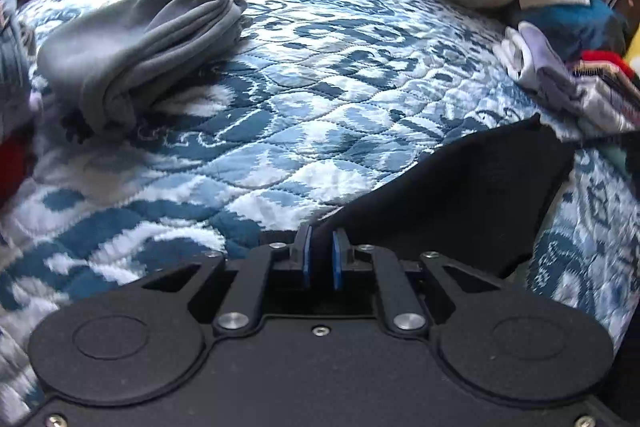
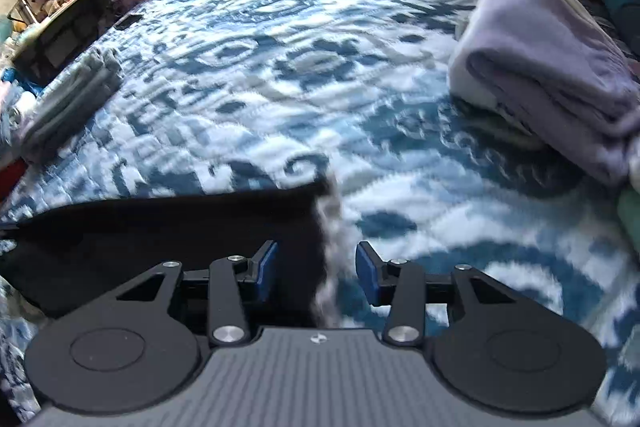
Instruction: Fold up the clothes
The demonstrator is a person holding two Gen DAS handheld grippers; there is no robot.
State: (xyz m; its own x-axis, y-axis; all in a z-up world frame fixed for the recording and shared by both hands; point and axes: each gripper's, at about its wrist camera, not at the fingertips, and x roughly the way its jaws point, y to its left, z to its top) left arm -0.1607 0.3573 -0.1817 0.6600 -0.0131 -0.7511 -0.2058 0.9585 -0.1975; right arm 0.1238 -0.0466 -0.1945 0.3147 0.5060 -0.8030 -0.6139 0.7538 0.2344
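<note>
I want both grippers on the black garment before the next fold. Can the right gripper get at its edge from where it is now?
Probably yes. The right gripper is open, and the black garment edge already lies between its fingers, nothing in between. The left gripper grips another part.

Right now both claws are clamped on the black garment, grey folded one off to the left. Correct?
Not quite. Only the left claw is clamped on the black garment. The right wrist view shows the right claw open, the garment's edge between its pads. The grey folded garment does lie left.
</note>
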